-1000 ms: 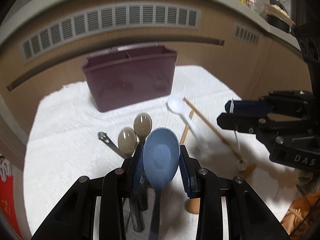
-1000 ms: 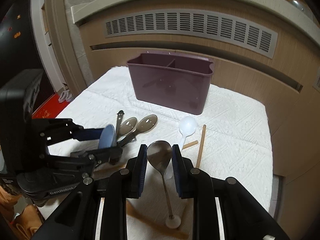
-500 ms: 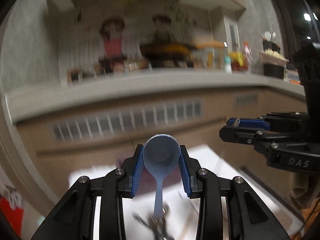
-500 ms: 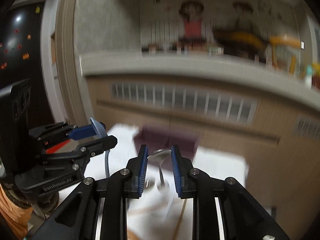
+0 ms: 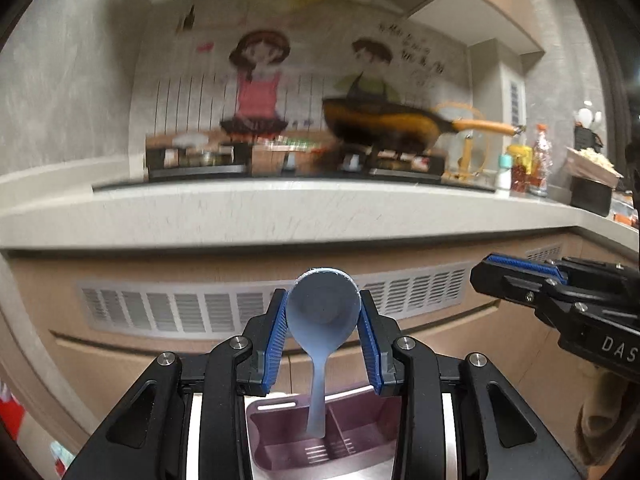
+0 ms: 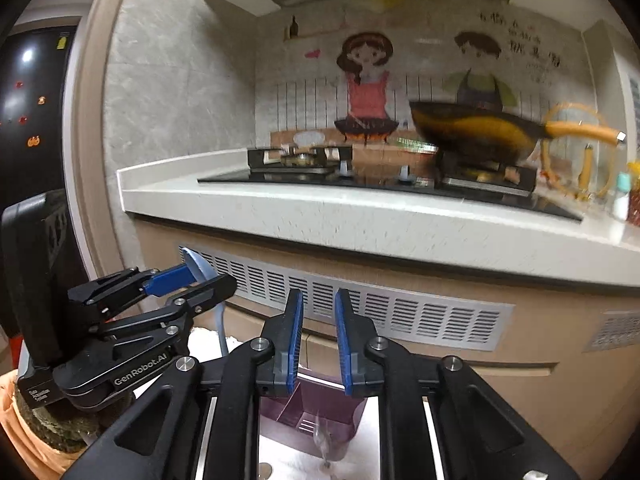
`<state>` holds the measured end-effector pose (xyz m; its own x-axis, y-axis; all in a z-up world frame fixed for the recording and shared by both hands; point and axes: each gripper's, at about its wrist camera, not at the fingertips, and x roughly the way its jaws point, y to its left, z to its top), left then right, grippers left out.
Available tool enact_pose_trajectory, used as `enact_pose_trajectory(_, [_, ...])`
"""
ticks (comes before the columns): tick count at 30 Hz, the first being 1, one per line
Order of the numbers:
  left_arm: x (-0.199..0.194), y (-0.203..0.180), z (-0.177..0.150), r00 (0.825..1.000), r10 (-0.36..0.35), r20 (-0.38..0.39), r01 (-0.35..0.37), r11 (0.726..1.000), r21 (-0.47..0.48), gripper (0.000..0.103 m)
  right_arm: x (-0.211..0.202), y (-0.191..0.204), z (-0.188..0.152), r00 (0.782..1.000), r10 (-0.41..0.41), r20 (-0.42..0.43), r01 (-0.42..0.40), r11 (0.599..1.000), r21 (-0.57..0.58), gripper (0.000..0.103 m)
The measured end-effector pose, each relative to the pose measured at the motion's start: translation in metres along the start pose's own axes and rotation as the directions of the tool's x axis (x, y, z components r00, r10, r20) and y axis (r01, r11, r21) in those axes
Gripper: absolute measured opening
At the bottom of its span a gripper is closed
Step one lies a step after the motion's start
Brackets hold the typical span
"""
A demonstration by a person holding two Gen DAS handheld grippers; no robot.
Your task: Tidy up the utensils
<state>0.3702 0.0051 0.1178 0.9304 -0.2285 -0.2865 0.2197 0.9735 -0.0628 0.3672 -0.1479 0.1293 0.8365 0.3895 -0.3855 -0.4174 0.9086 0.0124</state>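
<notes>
My left gripper (image 5: 323, 332) is shut on the bowl of a blue spoon (image 5: 322, 312). The spoon hangs handle-down over the purple utensil caddy (image 5: 280, 436), its handle tip above the left compartment near the divider. My right gripper (image 6: 316, 336) stands slightly parted with nothing between its pads. A blurred metal spoon (image 6: 326, 446) shows below it, at the front of the caddy (image 6: 308, 408). The left gripper with the blue spoon (image 6: 200, 270) shows at left in the right wrist view. The right gripper (image 5: 516, 276) shows at right in the left wrist view.
A kitchen counter edge (image 5: 280, 216) with a vent grille (image 5: 200, 308) stands behind the caddy. A stove with a wok (image 6: 472, 132) sits on the counter. The white cloth (image 6: 292, 456) lies under the caddy.
Both grippers have risen and tilted up to face the counter. The blue spoon came up off the cloth and now hangs over the caddy. The metal spoon has left the right gripper's pads.
</notes>
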Motion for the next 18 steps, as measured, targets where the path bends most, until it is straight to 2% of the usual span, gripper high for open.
enact_pose_trajectory(4, [0.030, 0.010, -0.020, 0.999, -0.002, -0.053, 0.001, 1.000, -0.018, 0.035, 0.035, -0.009, -0.018, 0.998, 0.006, -0.061, -0.006, 1.000, 0.006, 0.013])
enact_pose_trajectory(10, [0.066, 0.018, -0.052, 0.989, -0.031, -0.147, 0.021, 0.998, -0.064, 0.035, 0.065, -0.027, -0.049, 0.987, -0.015, -0.161, 0.018, 1.000, 0.019, 0.013])
enact_pose_trajectory(15, [0.065, 0.021, -0.064, 0.986, -0.036, -0.163, 0.022, 0.996, -0.087, 0.035, 0.070, -0.027, -0.072, 0.976, 0.000, -0.218, 0.002, 1.000, 0.010, 0.013])
enact_pose_trajectory(18, [0.051, 0.024, -0.070, 0.986, -0.046, -0.163, 0.031, 0.995, -0.092, 0.035, 0.062, -0.014, -0.095, 0.965, 0.047, -0.258, -0.060, 0.997, -0.042, 0.013])
